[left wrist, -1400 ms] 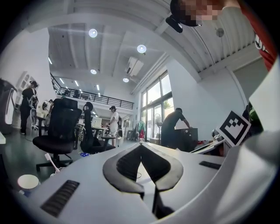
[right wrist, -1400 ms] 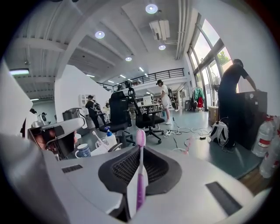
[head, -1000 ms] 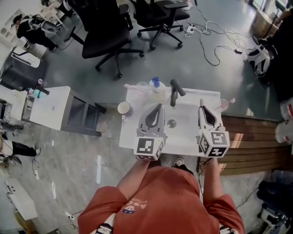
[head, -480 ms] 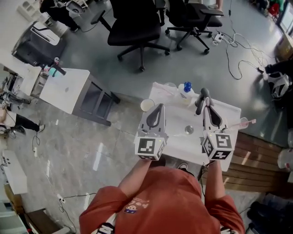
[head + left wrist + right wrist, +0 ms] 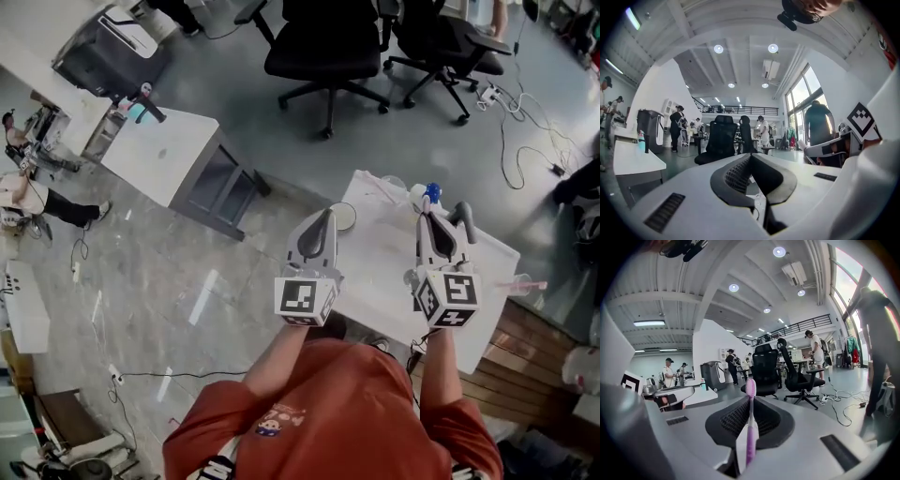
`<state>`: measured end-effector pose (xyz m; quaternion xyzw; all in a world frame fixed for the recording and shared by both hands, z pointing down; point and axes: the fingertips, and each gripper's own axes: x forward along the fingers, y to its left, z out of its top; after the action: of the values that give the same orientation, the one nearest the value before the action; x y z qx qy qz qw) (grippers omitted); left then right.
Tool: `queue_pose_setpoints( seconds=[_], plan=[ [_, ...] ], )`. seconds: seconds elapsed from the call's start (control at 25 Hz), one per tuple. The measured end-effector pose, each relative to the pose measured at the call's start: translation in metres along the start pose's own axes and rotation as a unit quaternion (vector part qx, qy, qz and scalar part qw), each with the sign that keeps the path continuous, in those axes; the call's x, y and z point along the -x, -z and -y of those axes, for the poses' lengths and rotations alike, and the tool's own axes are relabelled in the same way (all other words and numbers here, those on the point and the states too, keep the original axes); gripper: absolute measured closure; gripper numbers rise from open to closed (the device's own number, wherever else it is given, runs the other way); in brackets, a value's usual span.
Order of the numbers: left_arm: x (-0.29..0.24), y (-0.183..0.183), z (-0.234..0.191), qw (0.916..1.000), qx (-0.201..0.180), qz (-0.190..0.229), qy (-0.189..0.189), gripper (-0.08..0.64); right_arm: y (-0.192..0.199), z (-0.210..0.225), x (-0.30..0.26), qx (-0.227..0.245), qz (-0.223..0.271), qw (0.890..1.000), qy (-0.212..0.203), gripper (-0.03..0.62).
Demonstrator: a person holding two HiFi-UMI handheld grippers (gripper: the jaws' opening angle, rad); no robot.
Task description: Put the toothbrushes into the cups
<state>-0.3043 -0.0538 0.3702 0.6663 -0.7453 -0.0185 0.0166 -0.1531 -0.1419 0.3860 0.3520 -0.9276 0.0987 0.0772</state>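
right tongs (image 5: 426, 221) clamp a purple toothbrush (image 5: 750, 427), its length running forward along the jaws, bristle end out. left tongs (image 5: 324, 217) are closed and empty. the nearest cup (image 5: 343, 217) stands at the table (image 5: 380, 272) corner just beside them, leftward of the brush.

Purple toothbrush (image 5: 749, 427) clamped in the right gripper (image 5: 750, 403), head forward — 1 white cup (image 5: 343, 217) upright at the table's (image 5: 386, 264) edge

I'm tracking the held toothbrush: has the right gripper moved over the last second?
Yes. The right gripper, shut on the purple toothbrush, moved left: earlier it was right of the faucet, now it is left of it.
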Motion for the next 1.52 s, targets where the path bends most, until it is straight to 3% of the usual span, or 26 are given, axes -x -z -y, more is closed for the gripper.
queue_pose_setpoints(
  seconds=[0.36,0.6,1.04,1.52],
  plan=[
    [0.000,0.012,-0.073,0.9988,0.009,-0.010,-0.047,0.541,0.004,-0.060,-0.066,0.005,-0.007,0.998,-0.058,0.557],
    [-0.005,0.016,-0.101,0.9982,0.018,-0.011,-0.057,0.541,0.005,-0.081,-0.093,0.003,-0.004,0.997,-0.074,0.557],
    [-0.023,0.031,-0.131,0.9984,0.022,-0.017,-0.050,0.541,-0.016,-0.104,-0.132,-0.036,0.083,0.990,-0.109,0.557],
    [-0.037,0.056,-0.158,0.9969,0.040,-0.038,-0.056,0.541,-0.017,-0.124,-0.165,-0.043,0.124,0.983,-0.131,0.557]
  ],
)
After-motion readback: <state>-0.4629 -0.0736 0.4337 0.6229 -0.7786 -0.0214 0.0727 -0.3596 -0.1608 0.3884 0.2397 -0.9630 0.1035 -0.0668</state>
